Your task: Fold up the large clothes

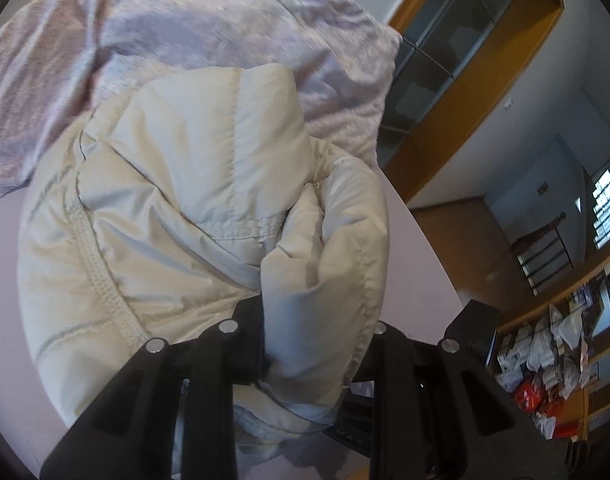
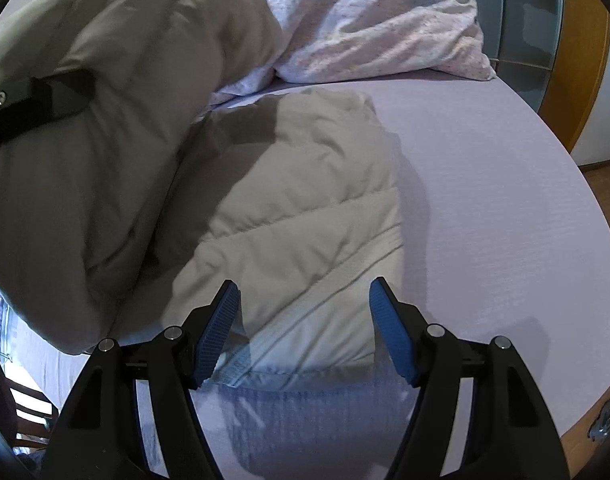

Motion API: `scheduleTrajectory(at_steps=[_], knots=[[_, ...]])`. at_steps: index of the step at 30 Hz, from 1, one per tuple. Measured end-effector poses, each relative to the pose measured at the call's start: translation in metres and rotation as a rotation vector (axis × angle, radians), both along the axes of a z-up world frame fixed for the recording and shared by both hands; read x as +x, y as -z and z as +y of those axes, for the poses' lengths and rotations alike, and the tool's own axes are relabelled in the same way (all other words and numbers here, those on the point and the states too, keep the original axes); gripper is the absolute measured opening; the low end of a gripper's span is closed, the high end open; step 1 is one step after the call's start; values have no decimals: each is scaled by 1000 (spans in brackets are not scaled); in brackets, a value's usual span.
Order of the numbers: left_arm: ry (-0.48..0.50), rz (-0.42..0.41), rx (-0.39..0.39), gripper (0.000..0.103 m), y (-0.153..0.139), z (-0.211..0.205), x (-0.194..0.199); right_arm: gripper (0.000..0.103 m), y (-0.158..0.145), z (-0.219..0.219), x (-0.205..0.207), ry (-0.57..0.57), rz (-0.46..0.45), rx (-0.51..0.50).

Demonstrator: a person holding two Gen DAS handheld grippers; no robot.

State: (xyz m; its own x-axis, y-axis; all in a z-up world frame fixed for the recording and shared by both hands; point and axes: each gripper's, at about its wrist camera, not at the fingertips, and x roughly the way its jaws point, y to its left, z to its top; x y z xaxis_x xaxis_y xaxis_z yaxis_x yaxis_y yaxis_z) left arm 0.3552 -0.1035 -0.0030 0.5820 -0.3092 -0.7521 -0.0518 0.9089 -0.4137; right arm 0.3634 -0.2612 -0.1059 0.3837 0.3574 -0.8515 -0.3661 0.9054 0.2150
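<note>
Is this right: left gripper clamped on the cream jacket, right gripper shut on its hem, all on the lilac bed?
Not quite. The right gripper is open: the right wrist view shows its blue pads spread apart over the jacket, gripping nothing. The rest holds: the left gripper is clamped on a fold of the jacket, on the lilac bed.

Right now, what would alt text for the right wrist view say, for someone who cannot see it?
The open right hand-held gripper hovers at the hem of a cream puffer jacket lying on a lilac bed. At left, the left hand-held gripper lifts part of the jacket; a pillow lies behind.
</note>
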Motion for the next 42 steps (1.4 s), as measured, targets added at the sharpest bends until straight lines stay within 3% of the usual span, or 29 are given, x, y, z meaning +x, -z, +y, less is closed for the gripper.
scheduleTrajectory(at_steps=[11, 14, 16, 18, 22, 28, 32, 37, 42], knots=[[73, 69, 0, 29, 29, -40, 16, 70, 11, -19, -2, 23, 27, 5], [77, 69, -16, 42, 25, -40, 18, 70, 12, -20, -4, 19, 29, 5], [77, 58, -33, 62, 17, -38, 17, 70, 13, -20, -5, 17, 29, 6], [76, 40, -37, 72, 7, -37, 11, 70, 13, -21, -3, 16, 29, 9], [67, 12, -15, 80, -12, -34, -1, 70, 14, -23, -2, 17, 29, 11], [-12, -21, 12, 83, -41, -4, -18, 70, 17, -27, 0, 24, 42, 13], [-91, -44, 72, 84, -54, 26, -25, 70, 16, -32, 2, 33, 36, 8], [-207, 2, 139, 84, -43, 75, -28, 70, 14, -42, 5, 65, 31, 0], [-283, 77, 150, 84, -15, 111, -24, 70, 14, -51, 6, 91, 27, -7]])
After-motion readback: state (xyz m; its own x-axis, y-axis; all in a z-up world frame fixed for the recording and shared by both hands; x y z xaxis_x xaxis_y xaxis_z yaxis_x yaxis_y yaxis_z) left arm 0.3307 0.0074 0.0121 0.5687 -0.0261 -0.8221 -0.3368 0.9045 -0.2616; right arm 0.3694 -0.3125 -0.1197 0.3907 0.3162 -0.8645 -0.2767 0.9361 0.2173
